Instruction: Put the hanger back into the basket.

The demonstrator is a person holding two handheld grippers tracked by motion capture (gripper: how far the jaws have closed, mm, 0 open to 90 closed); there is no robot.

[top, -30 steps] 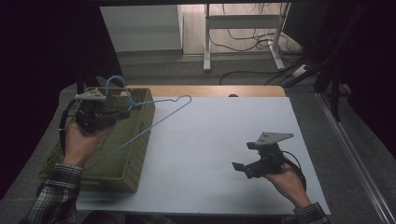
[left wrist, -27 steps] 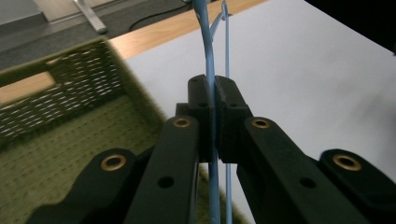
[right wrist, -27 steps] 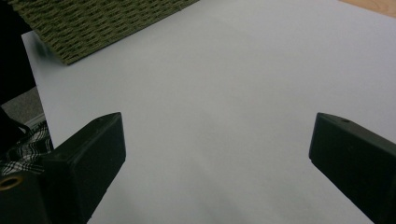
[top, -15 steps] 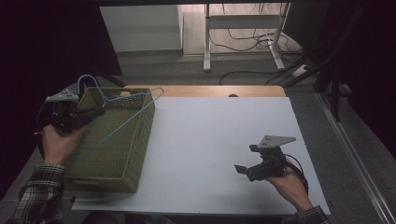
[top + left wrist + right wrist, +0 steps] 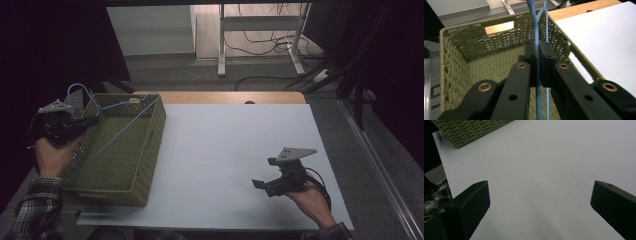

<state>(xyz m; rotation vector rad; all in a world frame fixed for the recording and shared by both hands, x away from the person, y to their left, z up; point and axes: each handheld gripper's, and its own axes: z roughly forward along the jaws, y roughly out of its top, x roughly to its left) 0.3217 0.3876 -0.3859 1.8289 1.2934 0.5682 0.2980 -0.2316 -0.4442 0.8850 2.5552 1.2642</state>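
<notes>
Left gripper (image 5: 92,121) clamping blue wire hanger (image 5: 117,127) over green basket (image 5: 150,150) at 9 o'clock — right gripper (image 5: 262,186) hovering, jaws wide apart, at 5 o'clock.

You work in dim light: the high view is dark at its left and right edges, brightest on the floor beyond the table's (image 5: 240,150) far edge. Both gripper views look soft, their near jaws blurred.

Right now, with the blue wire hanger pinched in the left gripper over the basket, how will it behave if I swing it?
The blue wire hanger looks thin and light, so it probably flexes and wobbles. The left gripper clamps a single strand, so it may pivot or slip between the pads. Its far corner sits by the green woven basket rim and could snag the weave.
</notes>
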